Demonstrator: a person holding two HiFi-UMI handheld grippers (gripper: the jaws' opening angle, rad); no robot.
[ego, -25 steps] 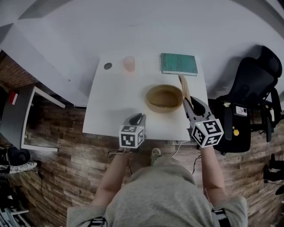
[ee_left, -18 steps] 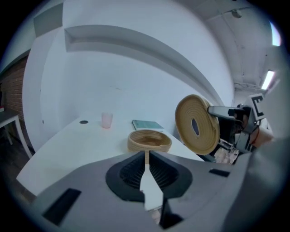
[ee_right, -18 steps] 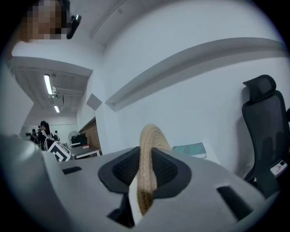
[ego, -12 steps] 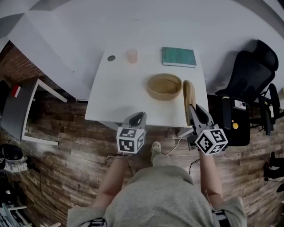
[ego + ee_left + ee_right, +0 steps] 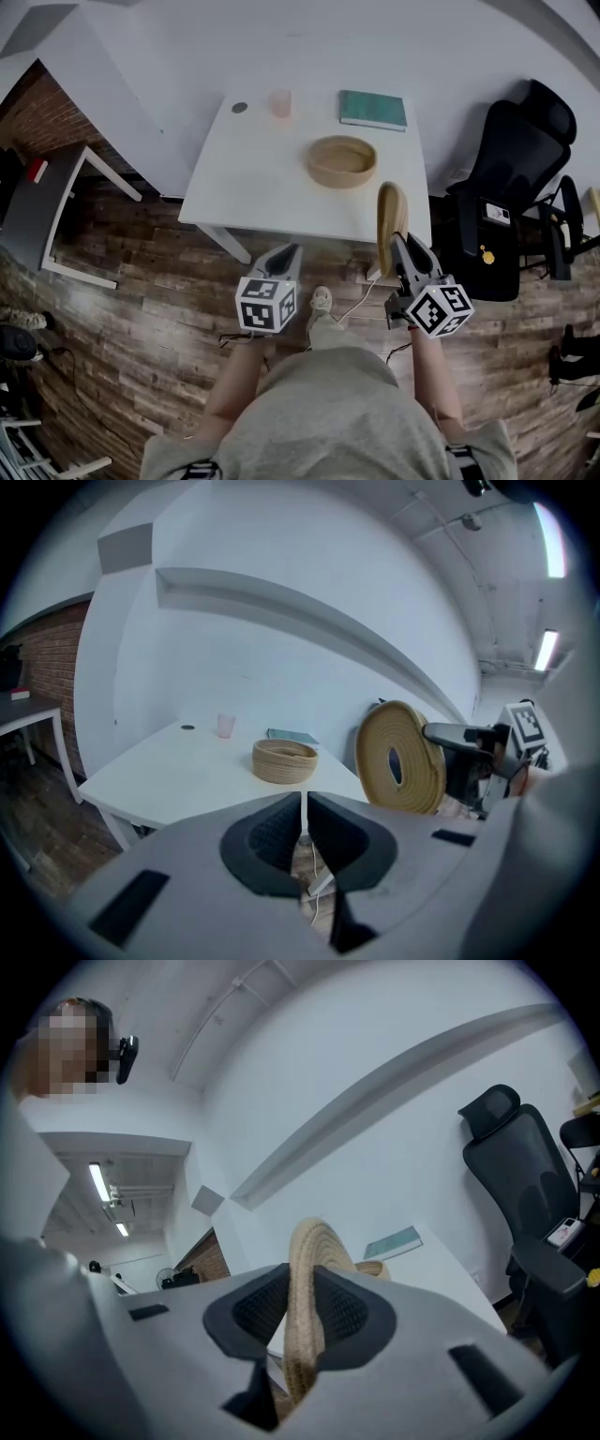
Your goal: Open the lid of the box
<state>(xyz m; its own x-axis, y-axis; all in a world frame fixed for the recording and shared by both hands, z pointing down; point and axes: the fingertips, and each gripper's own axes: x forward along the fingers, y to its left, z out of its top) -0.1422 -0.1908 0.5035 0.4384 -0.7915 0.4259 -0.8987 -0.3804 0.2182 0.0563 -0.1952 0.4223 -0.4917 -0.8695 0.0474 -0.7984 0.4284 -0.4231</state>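
Observation:
The round woven box (image 5: 341, 161) stands open on the white table (image 5: 262, 178). Its flat woven lid (image 5: 392, 217) is held on edge off the table's near right corner, with my right gripper (image 5: 401, 246) shut on its rim. In the right gripper view the lid (image 5: 309, 1241) fills the gap between the pads, and the box (image 5: 377, 1268) peeks out behind it. My left gripper (image 5: 289, 251) hangs over the floor in front of the table, shut and empty. Seen from the left gripper (image 5: 304, 803), the box (image 5: 284, 759) is ahead and the lid (image 5: 399, 758) is to the right.
A green book (image 5: 373, 110), a pink cup (image 5: 279, 103) and a small dark disc (image 5: 239, 108) lie along the table's far edge. A black office chair (image 5: 511, 159) stands right of the table, a low side table (image 5: 56, 216) at the left. Wooden floor lies below me.
Both grippers have drawn back from the table toward the person. The lid went with the right gripper, from beside the box to past the table's near edge.

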